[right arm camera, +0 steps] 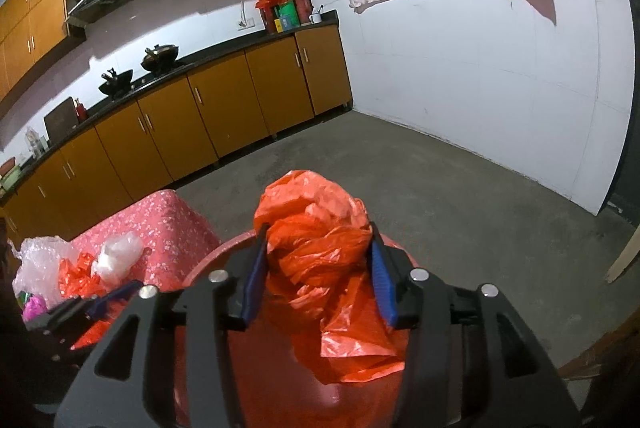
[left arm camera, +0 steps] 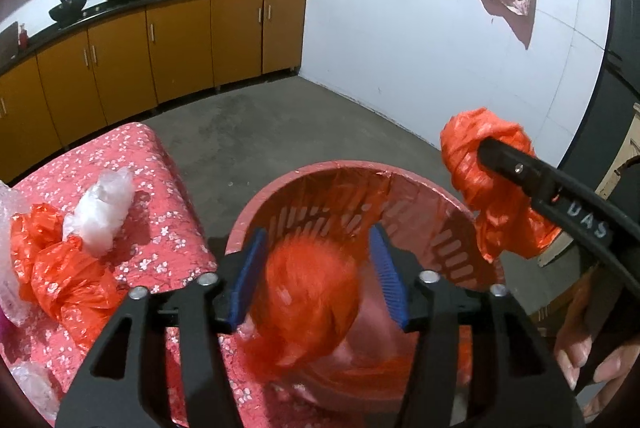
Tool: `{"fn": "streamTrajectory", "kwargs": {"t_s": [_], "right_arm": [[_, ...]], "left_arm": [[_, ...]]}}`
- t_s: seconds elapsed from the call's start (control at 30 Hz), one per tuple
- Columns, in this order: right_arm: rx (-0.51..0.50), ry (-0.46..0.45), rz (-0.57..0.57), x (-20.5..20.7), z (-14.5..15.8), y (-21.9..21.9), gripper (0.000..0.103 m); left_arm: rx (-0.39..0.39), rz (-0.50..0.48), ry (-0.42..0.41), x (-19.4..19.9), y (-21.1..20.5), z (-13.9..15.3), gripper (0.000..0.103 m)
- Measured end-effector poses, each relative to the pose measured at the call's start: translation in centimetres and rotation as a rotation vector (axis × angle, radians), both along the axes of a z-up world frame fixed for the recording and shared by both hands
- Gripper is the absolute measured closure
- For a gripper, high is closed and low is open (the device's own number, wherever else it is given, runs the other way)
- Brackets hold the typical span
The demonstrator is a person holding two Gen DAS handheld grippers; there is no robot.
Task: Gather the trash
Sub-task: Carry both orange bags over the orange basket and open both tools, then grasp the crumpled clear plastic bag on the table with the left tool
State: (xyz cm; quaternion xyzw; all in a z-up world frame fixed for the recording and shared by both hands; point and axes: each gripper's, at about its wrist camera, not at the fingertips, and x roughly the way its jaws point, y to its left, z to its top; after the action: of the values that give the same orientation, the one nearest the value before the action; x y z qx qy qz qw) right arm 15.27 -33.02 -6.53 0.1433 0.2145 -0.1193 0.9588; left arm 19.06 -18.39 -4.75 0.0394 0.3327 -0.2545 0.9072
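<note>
Left gripper (left arm camera: pixel 318 274): hanging over the basket mouth, blue pads standing apart; a blurred orange bag (left arm camera: pixel 308 308) is sitting between them, free of both pads.
Right gripper (right arm camera: pixel 318 274): gripping a crumpled orange bag (right arm camera: pixel 320 256), pads pressing on both of its sides; a loose tail is hanging below.
Right gripper, from the left camera: reaching in from the right, its bag sitting over the basket's right rim.
Red basket (left arm camera: pixel 420 188): standing on the grey floor, near, just right of the covered table; slotted wall showing.
Table with pink floral cover (left arm camera: pixel 168 212): lying on it at the left are more orange bags (left arm camera: pixel 60 268) and a clear plastic wad (left arm camera: pixel 104 212), touching one another.
Person's hand (left arm camera: pixel 588 360): showing at the near right edge, holding the right gripper's handle.
Far side: orange cabinets (right arm camera: pixel 216 116) running along the wall.
</note>
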Motion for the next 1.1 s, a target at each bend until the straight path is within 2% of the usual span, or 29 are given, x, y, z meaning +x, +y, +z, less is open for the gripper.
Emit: {"fn": "streamTrajectory", "kwargs": {"t_s": [0.3,0.43,0.57,0.7,0.87,1.0,1.1], "right_arm": [[-0.038,-0.013,-0.023,-0.5,0.3,-0.3,0.035],[-0.073,-0.012,0.007,-0.6,0.3,1.2,0.025],[-0.119,-0.015,0.035,-0.5,0.5,3.4,0.015],[-0.134,-0.016,0.078,-0.4,0.6,5.3,0.013],[-0.132,-0.013,0.172,0.0,0.8,8.3,0.013],[-0.138,-0.010,0.245,0.4,0.7,11.5,0.013],[-0.142,0.000,0.298,0.7,0.4,13.9,0.013]], "left_arm": [[-0.012,0.085,0.020,0.2,3.1,0.0,0.037],[0.003,0.131,-0.008,-0.7,5.0,0.5,0.036],[0.010,0.182,-0.027,-1.7,7.1,0.8,0.031],[0.041,0.239,-0.071,-3.1,9.6,1.3,0.030],[0.081,0.348,-0.115,-4.8,14.1,1.7,0.024],[0.111,0.461,-0.104,-5.8,18.6,0.9,0.023],[0.129,0.551,-0.058,-6.0,22.1,-0.7,0.022]]}}
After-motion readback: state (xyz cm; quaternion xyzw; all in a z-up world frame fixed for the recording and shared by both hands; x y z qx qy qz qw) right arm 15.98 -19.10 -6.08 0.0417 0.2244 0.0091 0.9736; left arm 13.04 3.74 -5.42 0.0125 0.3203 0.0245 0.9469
